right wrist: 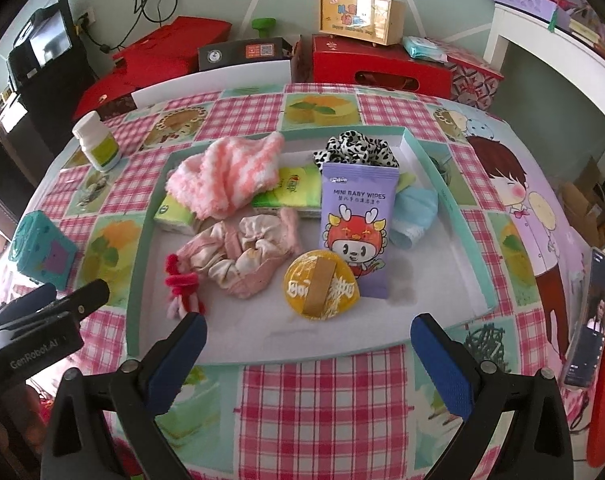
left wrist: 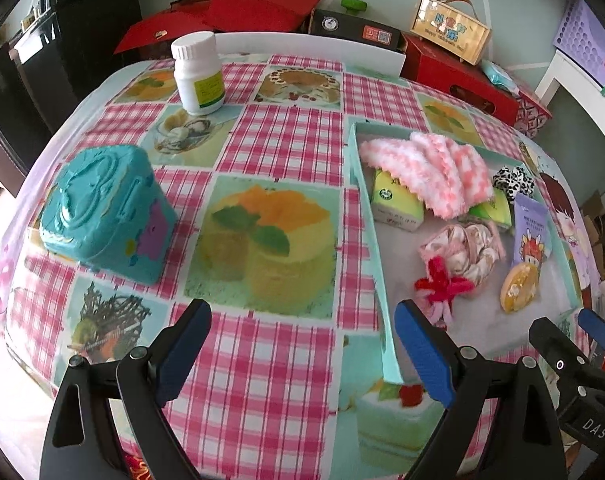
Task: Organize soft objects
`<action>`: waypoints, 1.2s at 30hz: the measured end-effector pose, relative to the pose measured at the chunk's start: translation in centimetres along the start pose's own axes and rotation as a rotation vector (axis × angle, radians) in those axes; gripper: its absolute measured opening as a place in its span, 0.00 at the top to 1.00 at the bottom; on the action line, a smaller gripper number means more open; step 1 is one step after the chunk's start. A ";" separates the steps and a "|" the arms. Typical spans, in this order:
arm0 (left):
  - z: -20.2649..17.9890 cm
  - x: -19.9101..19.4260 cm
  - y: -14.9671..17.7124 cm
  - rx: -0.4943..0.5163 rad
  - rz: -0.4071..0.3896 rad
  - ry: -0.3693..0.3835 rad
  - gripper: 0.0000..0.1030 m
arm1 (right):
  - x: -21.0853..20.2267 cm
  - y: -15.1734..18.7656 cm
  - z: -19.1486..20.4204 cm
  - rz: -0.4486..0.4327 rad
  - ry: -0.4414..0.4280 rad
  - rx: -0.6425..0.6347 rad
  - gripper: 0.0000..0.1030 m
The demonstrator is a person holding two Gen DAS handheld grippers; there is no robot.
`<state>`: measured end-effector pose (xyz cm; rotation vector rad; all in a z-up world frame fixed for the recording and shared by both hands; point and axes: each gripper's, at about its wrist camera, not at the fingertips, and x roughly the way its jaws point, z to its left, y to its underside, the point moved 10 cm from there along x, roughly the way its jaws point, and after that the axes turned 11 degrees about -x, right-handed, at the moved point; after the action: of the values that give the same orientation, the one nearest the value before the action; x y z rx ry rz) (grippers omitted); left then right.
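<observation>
A shallow teal-rimmed tray (right wrist: pixel 448 200) was seen on the counter (right wrist: pixel 322 400), which was covered with a pink checked cloth printed with cakes, and the soft things were gathered inside that tray. At the tray's far left a fluffy pink-and-white sock (right wrist: pixel 226 176) was draped over two green tissue packs (right wrist: pixel 286 194); nearer its front left a pale pink scrunchie (right wrist: pixel 246 258) was lying, with a small red yarn piece (right wrist: pixel 182 284) touching its left side. A black-and-white spotted scrunchie (right wrist: pixel 358 150) was found in the tray's far right corner, and a purple pack of baby wipes (right wrist: pixel 356 232) was laid in front of it, partly hiding it and a light blue cloth (right wrist: pixel 416 212) just to the right. A round yellow packet (right wrist: pixel 322 290) was overlapped onto the wipes' near corner. Outside the tray, well to its left, a teal tin (left wrist: pixel 106 212) and, farther back, a white bottle (left wrist: pixel 198 74) were standing. A phone (right wrist: pixel 590 320) was set at the counter's right edge. The left tool (left wrist: pixel 302 356) was held wide apart and empty over the tray's left rim; the right tool (right wrist: pixel 308 364) was likewise spread wide and empty, just before the tray's near edge.
</observation>
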<state>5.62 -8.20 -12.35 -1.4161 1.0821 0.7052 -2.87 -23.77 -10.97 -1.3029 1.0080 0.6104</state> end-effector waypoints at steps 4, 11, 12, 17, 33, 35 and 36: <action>0.2 -1.1 0.1 0.019 -0.029 0.004 0.10 | -0.5 0.2 0.7 0.001 -0.003 -0.012 0.00; 0.7 -2.9 0.1 0.064 -0.086 -0.052 0.10 | -0.9 0.8 1.4 0.007 -0.010 -0.020 0.00; 0.8 -3.0 0.2 0.063 -0.082 -0.050 0.10 | -1.0 0.8 1.5 0.002 -0.009 -0.020 0.00; 1.3 -3.2 0.7 0.068 -0.078 -0.066 0.10 | -1.4 0.8 1.8 -0.011 -0.002 -0.026 0.00; 3.5 -2.2 1.4 0.040 -0.089 -0.120 0.10 | -0.3 1.5 3.4 -0.011 -0.017 -0.059 0.00; 3.5 -2.2 1.4 0.041 -0.093 -0.114 0.10 | -0.1 1.6 3.5 -0.011 -0.014 -0.065 0.00; 3.5 -2.1 1.4 0.041 -0.095 -0.111 0.10 | -0.1 1.6 3.5 -0.011 -0.014 -0.066 0.00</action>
<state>4.14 -4.23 -11.57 -1.3680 0.9324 0.6814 -3.33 -20.01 -11.82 -1.3600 0.9756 0.6478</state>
